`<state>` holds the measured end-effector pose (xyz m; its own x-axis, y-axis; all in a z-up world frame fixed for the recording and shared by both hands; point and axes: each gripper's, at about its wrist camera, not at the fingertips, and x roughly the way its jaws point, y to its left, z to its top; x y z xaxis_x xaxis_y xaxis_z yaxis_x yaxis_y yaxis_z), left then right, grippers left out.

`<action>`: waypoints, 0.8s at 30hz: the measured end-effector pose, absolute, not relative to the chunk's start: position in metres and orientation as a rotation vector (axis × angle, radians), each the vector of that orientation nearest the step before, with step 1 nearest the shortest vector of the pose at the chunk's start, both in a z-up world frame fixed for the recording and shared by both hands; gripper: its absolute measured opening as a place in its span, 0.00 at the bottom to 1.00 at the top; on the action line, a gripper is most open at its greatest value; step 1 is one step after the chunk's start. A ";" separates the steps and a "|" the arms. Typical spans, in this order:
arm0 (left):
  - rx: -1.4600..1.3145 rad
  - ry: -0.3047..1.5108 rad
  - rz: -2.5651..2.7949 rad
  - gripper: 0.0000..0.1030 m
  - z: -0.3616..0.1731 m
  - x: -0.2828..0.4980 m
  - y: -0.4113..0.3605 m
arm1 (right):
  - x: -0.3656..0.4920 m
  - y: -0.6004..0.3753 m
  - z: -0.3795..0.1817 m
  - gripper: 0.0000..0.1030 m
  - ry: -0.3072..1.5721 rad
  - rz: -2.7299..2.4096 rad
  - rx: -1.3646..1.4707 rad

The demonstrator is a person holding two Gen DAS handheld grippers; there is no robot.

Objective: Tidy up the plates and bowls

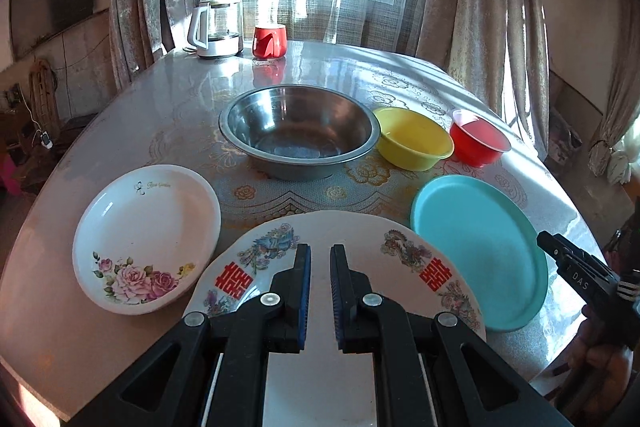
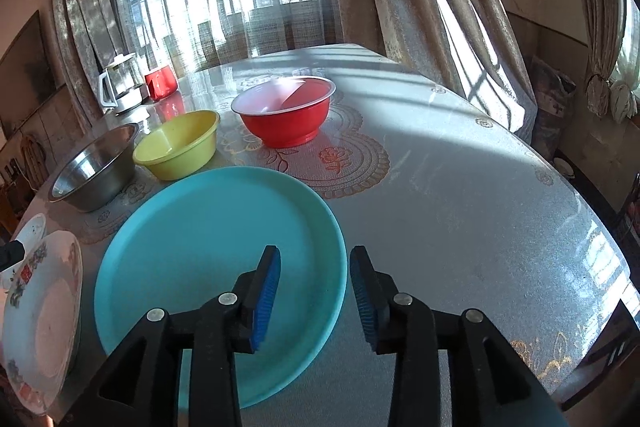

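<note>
My left gripper (image 1: 320, 251) is shut on the near rim of a white plate with red characters and bird patterns (image 1: 360, 235), which shows tilted at the left edge of the right wrist view (image 2: 44, 307). My right gripper (image 2: 316, 255) stands open above the right rim of the teal plate (image 2: 200, 247), its pads clear of the plate. The teal plate (image 1: 476, 247) lies flat on the table. A white rose plate (image 1: 148, 227) lies at the left. Behind stand a steel bowl (image 1: 298, 131), a yellow bowl (image 1: 412, 139) and a red bowl (image 1: 476, 141) in a row.
A glass kettle (image 1: 216, 31) and a red mug (image 1: 270, 41) stand at the far edge of the table, by the curtained window. A person's hand (image 1: 600, 355) holds the right gripper at the table's right edge. The patterned tablecloth (image 2: 460, 207) spreads to the right of the teal plate.
</note>
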<state>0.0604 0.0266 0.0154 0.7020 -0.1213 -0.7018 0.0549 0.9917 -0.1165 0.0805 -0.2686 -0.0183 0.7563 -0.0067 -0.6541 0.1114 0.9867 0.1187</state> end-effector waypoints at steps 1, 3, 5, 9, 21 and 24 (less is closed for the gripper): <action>-0.095 0.786 -0.093 0.10 0.014 0.058 0.030 | 0.080 -0.266 -0.016 0.36 0.707 -0.054 0.153; -0.107 0.783 -0.080 0.10 0.012 0.052 0.040 | 0.080 -0.259 -0.011 0.36 0.699 -0.027 0.152; -0.127 0.773 -0.066 0.10 0.011 0.046 0.051 | 0.082 -0.249 -0.007 0.37 0.698 0.018 0.149; -0.171 0.759 -0.021 0.10 0.010 0.037 0.079 | 0.089 -0.221 -0.001 0.37 0.726 0.178 0.182; -0.315 0.703 0.168 0.12 0.004 0.024 0.172 | 0.129 -0.080 0.016 0.37 0.851 0.640 0.210; -0.339 0.701 0.206 0.18 -0.002 0.025 0.192 | 0.142 -0.043 0.016 0.37 0.875 0.680 0.165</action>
